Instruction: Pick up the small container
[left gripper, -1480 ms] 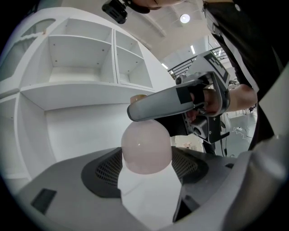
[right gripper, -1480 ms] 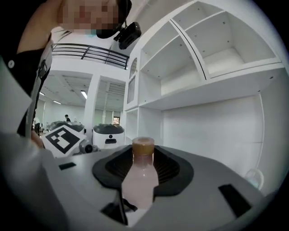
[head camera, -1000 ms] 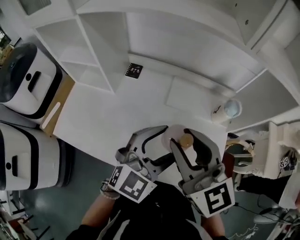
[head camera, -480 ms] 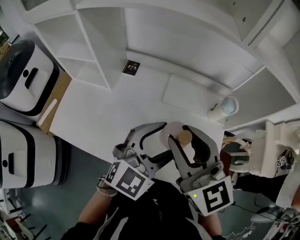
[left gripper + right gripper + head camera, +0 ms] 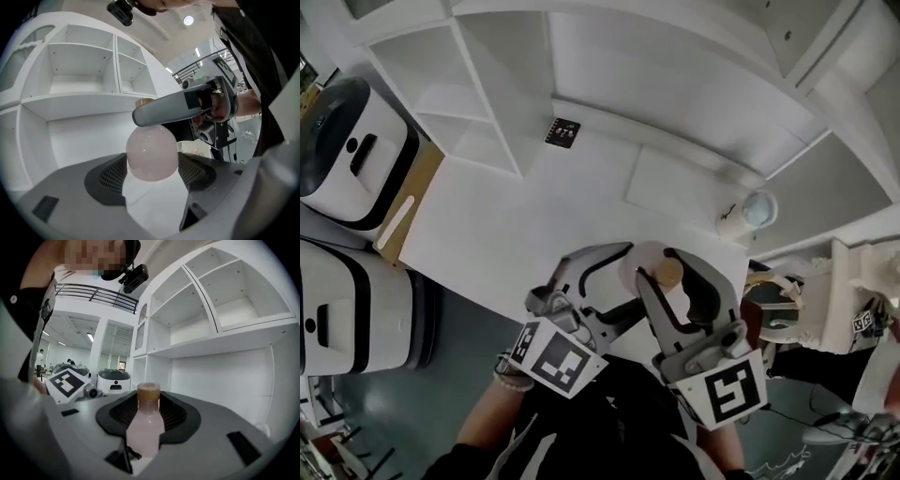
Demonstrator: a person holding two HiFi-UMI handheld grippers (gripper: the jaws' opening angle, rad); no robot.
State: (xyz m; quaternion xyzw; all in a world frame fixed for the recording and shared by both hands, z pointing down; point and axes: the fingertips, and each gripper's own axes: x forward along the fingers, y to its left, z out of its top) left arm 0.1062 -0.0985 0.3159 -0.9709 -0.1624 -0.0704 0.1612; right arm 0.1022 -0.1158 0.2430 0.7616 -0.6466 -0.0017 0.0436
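Left gripper (image 5: 152, 172) has its jaws closed on the rounded body of a small bottle (image 5: 152, 157), whose sides fill the gap between the dark, mesh-textured pads. Right gripper (image 5: 149, 423), coming from the opposite side, has its jaws clamped on the same bottle, one grey jaw crossing at neck height. The bottle stands upright with its long axis vertical and its cap (image 5: 148, 392) on top. It is made of smooth, cloudy, pale pink plastic with a domed shoulder that narrows to the neck, and the cap is a short tan cylinder. It sits between the two grippers, close to the person and over the near edge of a plain white table (image 5: 534, 216). Whether its base touches the table cannot be told. Further back on the table lie a small black card (image 5: 563, 133) and, to the right, a pale lidded cup (image 5: 750, 214). A white shelf unit (image 5: 478, 103) with square open compartments stands behind.
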